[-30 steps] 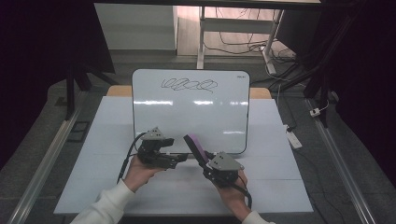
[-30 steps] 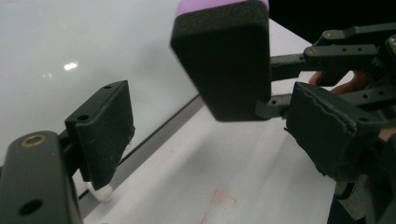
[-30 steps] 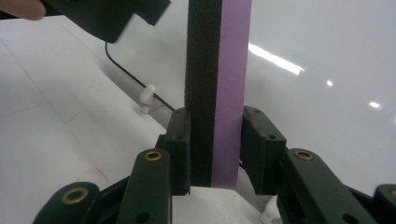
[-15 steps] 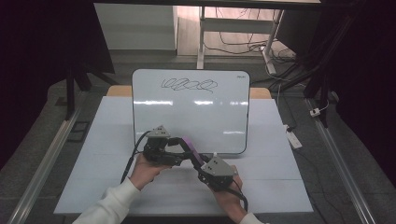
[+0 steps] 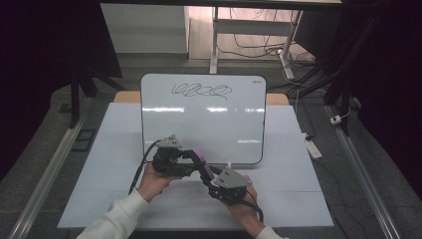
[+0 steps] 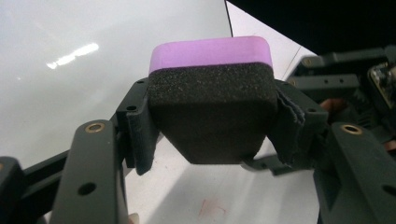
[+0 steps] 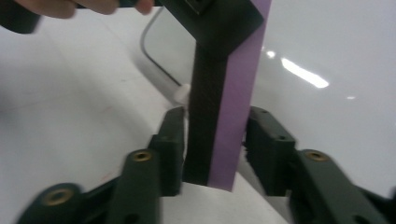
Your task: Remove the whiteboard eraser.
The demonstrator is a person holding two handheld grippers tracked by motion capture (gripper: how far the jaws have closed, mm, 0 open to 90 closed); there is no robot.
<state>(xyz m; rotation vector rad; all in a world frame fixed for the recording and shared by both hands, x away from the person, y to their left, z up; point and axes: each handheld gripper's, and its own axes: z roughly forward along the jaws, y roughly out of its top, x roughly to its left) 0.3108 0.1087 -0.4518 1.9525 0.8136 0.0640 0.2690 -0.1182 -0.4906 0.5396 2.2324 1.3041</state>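
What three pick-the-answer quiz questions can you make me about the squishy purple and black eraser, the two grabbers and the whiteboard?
1. Where is the eraser?
A. Between the two grippers, at the whiteboard's near edge
B. On the floor
C. On top of the scribble

2. What colours is the eraser?
A. Red and white
B. Purple and black
C. All green

3. What is the left gripper doing to the eraser?
A. Pointing away from it
B. Lying on the table beside it
C. Pressing it from both sides

Answers:
1 A: the high view shows it between the left gripper and the right gripper, low on the whiteboard, far from the scribble.
2 B: a purple layer sits on black foam.
3 C: both pads touch the foam, having just closed in; the right gripper's jaws, just opening, stand off it.
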